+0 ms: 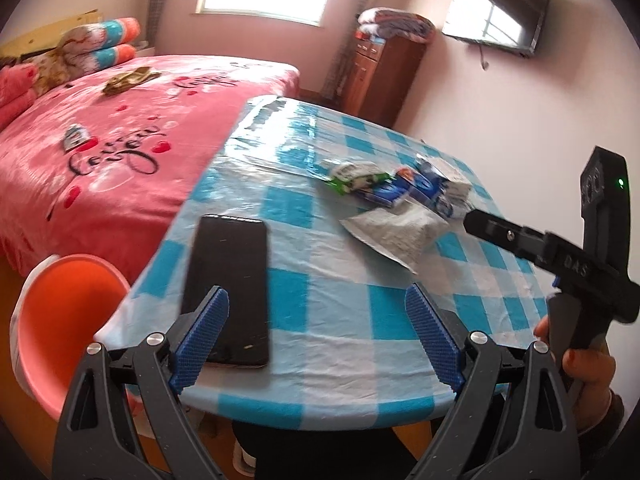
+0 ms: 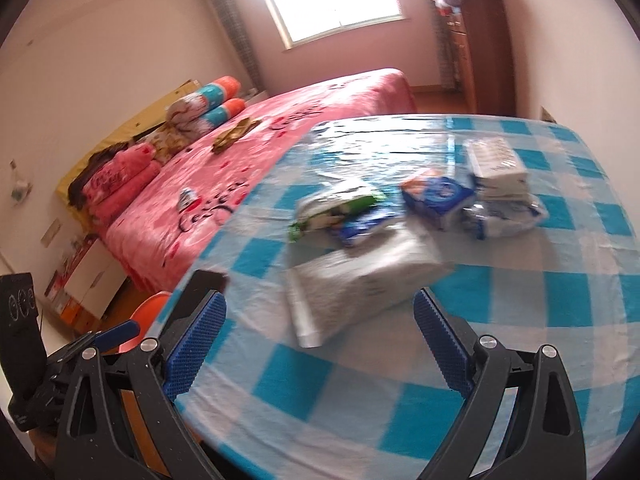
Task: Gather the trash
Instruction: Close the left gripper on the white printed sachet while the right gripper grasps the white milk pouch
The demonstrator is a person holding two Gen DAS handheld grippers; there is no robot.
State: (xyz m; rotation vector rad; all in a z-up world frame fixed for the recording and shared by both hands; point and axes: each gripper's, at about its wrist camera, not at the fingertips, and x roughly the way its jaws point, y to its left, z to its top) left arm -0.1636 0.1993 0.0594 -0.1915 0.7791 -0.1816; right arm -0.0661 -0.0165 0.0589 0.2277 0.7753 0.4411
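My left claw (image 1: 316, 336) and right claw (image 2: 320, 344) both gape wide, holding nothing, above the tabletop (image 1: 340, 280); wrappers (image 2: 360, 216) lie mid-frame ahead.

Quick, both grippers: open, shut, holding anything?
Left gripper: open, holding nothing, over the table edge beside the phone.
Right gripper: open, empty, facing the grey packet.

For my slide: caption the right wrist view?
Open right gripper nears grey bag among wrappers on checked table.
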